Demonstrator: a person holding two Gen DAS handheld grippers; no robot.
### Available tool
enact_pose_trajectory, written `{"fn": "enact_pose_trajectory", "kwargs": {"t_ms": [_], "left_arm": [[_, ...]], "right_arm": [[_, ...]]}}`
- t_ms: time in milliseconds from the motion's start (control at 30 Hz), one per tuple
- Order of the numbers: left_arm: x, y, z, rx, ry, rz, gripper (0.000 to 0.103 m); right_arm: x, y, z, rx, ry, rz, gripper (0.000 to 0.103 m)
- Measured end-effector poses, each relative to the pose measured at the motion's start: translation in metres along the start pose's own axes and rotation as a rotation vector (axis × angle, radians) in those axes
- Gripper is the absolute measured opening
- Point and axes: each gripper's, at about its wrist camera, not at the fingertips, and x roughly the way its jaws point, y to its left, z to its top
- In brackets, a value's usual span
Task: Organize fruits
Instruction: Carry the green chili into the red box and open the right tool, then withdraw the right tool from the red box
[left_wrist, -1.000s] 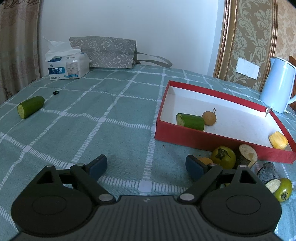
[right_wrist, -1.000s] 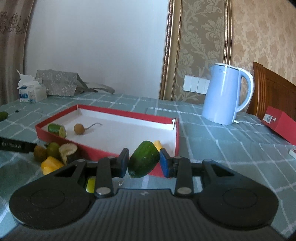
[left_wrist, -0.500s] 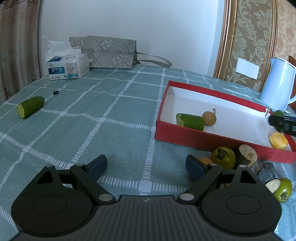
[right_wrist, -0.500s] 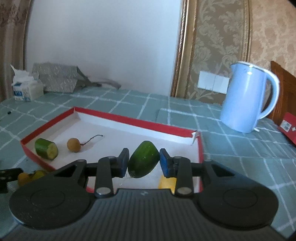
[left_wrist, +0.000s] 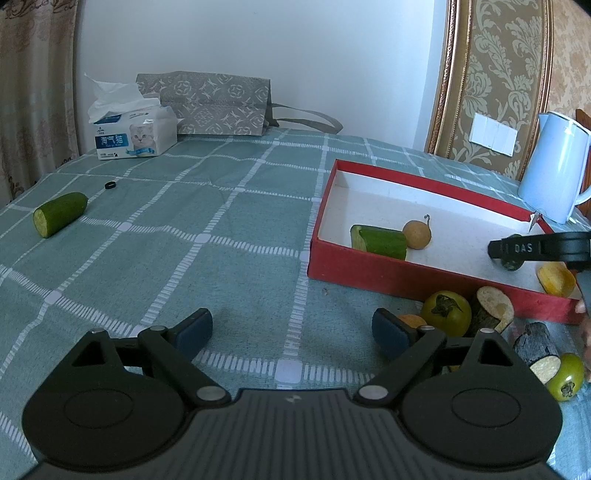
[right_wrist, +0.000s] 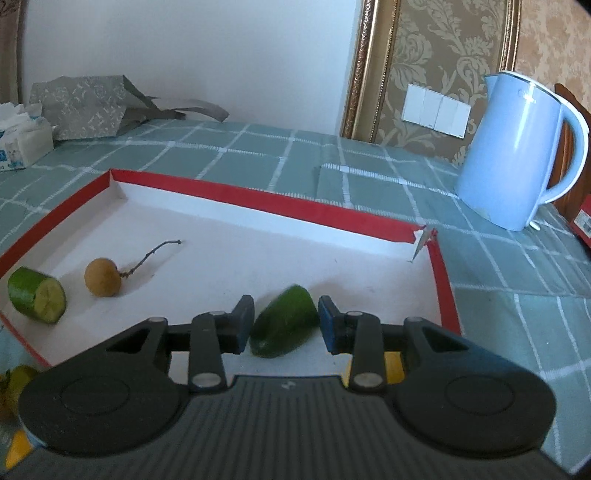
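Right tool (right_wrist: 286, 321) opening around blurred green cucumber piece (right_wrist: 284, 323).

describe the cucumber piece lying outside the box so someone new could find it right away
Start at the red box on the green checked tablecloth, then look far across the cloth towards the tissue pack. The cucumber piece lies alone on the cloth near a small black ring. The other cucumber pieces are inside the box; this one is out on the cloth.
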Motion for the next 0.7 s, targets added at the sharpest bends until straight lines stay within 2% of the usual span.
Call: {"fn": "enact_pose_trajectory", "kwargs": {"t_ms": [100, 167, 233, 333, 533, 700], "left_arm": [[0.000, 0.000, 0.000, 0.000, 0.000, -0.001, 0.094], [0.000, 0.000, 0.000, 0.001, 0.000, 0.000, 0.094], [0.000, 0.000, 0.000, 0.001, 0.000, 0.000, 0.094], [0.000, 0.000, 0.000, 0.000, 0.000, -0.001, 0.094], [0.000, 0.000, 0.000, 0.001, 0.000, 0.000, 0.094], [0.000, 0.000, 0.000, 0.001, 0.000, -0.001, 0.094]], "right_arm": [[-0.001, 0.001, 0.001, -0.001, -0.021, -0.012, 0.062], [-0.008, -0.001, 0.000, 0.008, -0.049, -0.013, 0.066], [-0.024, -0.008, -0.003, 0.049, -0.094, -0.017, 0.085], [-0.052, -0.017, -0.014, 0.084, -0.162, 0.002, 0.096], [-0.112, -0.036, -0.064, 0.117, -0.322, 0.007, 0.103], [-0.132, -0.058, -0.088, 0.215, -0.356, -0.016, 0.103]]}}
